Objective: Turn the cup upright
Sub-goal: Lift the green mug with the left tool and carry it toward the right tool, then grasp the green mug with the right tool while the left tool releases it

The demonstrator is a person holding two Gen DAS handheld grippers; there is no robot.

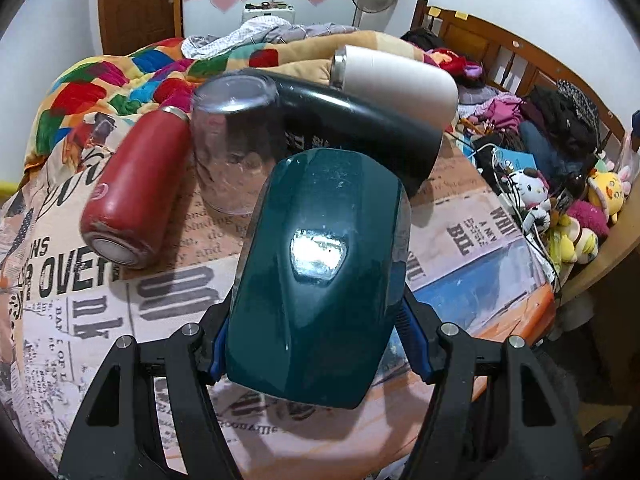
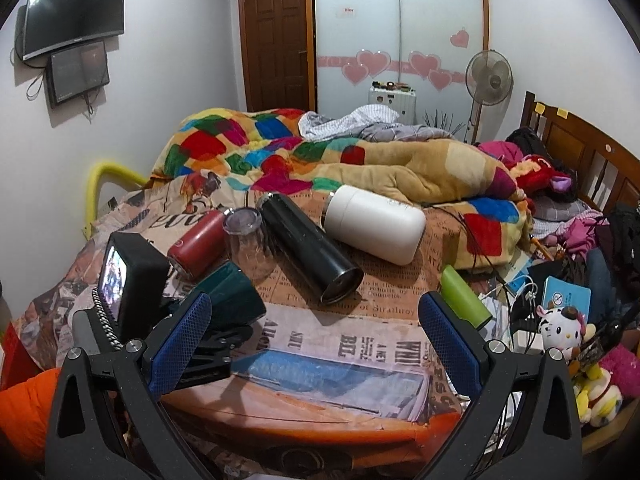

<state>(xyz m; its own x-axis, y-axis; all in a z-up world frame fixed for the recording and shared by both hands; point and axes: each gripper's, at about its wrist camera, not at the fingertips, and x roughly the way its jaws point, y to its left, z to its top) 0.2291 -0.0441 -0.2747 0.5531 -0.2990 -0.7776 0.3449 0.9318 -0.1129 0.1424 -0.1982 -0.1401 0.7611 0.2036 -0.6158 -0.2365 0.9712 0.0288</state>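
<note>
My left tongs (image 1: 316, 344) pinch the teal cup (image 1: 320, 276) between their blue pads, one on each side of its wall; its closed base faces my camera, mouth pointing away, over the near middle of the bed (image 1: 460, 240). My right tongs (image 2: 316, 336) are spread wide and touch nothing, hanging above the newspaper-print sheet. Just beyond the cup lie a red bottle (image 1: 132, 196), an inverted clear glass (image 1: 232, 148), a black flask (image 1: 360, 124) and a white flask (image 1: 396, 80).
</note>
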